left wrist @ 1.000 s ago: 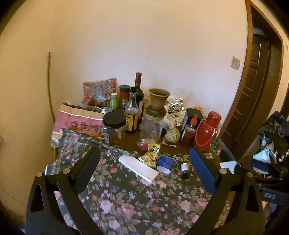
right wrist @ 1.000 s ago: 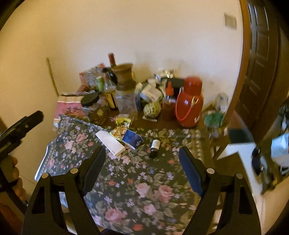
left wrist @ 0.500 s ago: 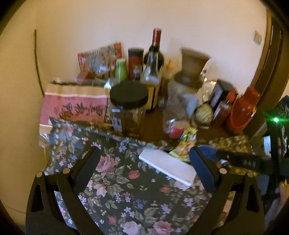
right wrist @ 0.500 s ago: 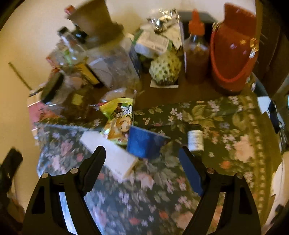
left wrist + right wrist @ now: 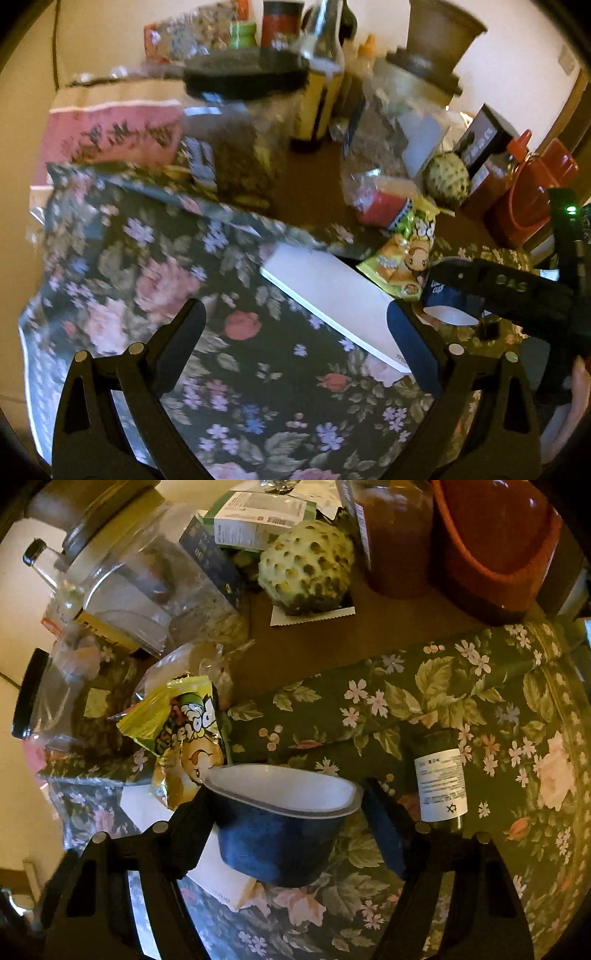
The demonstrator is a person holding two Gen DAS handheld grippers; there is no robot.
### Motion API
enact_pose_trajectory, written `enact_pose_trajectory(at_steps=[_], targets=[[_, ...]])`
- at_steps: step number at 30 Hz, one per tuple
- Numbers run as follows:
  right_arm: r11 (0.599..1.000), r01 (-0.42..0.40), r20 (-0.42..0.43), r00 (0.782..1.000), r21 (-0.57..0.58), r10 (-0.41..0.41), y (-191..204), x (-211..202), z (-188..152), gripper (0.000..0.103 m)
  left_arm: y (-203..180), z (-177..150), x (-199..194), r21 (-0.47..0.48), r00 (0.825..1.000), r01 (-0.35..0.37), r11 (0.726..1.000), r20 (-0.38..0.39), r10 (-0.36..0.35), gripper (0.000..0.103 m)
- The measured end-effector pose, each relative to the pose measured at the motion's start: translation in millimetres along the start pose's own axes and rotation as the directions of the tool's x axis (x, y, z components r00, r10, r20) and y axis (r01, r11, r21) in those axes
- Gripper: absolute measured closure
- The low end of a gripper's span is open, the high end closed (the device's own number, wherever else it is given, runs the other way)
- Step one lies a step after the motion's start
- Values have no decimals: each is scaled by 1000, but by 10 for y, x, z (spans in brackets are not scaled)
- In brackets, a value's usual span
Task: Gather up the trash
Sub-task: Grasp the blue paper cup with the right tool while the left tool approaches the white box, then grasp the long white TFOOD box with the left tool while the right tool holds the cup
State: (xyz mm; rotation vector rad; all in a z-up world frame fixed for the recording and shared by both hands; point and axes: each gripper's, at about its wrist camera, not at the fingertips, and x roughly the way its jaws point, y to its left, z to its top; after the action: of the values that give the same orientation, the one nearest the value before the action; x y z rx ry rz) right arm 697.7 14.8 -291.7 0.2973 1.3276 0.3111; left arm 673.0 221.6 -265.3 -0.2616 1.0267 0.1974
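Note:
On the floral cloth a blue paper cup with a white inside lies tipped on its side. My right gripper has come down around it. Its jaws are closing with the cup between them, and a small gap still shows at the right finger. A yellow-green snack packet lies just behind the cup, and a small dark bottle lies to its right. My left gripper hangs open over the cloth. A flat white box lies ahead of it, close to the right finger. The cup shows there too.
The back of the table is crowded: a black-lidded jar, a glass jar, a custard apple, a red thermos, sauce bottles and a pink bag. A person's hand holds the right gripper.
Both grippers have dropped toward the table and tilted downward. The right gripper has moved in around the blue cup and its jaws have narrowed. The left gripper stays open.

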Motion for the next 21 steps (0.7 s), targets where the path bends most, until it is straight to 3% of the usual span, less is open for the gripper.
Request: enact_pose_trajectory(at_steps=[6, 10, 18, 21], targets=[[998, 12, 83, 997, -60, -7, -142, -396, -114, 30, -243, -4, 296, -37, 995, 36, 999, -92, -39, 4], [991, 63, 145, 988, -116, -46, -187, -675, -216, 30, -393, -13, 472, -69, 989, 37, 997, -141, -46, 4], [979, 139, 205, 973, -147, -107, -308, -994, -284, 31, -587, -71, 681, -119, 985, -101, 988, -152, 83, 3], [977, 161, 207, 970, -139, -131, -337, -1025, -318, 31, -642, -95, 764, -74, 970, -203, 977, -151, 190, 2]])
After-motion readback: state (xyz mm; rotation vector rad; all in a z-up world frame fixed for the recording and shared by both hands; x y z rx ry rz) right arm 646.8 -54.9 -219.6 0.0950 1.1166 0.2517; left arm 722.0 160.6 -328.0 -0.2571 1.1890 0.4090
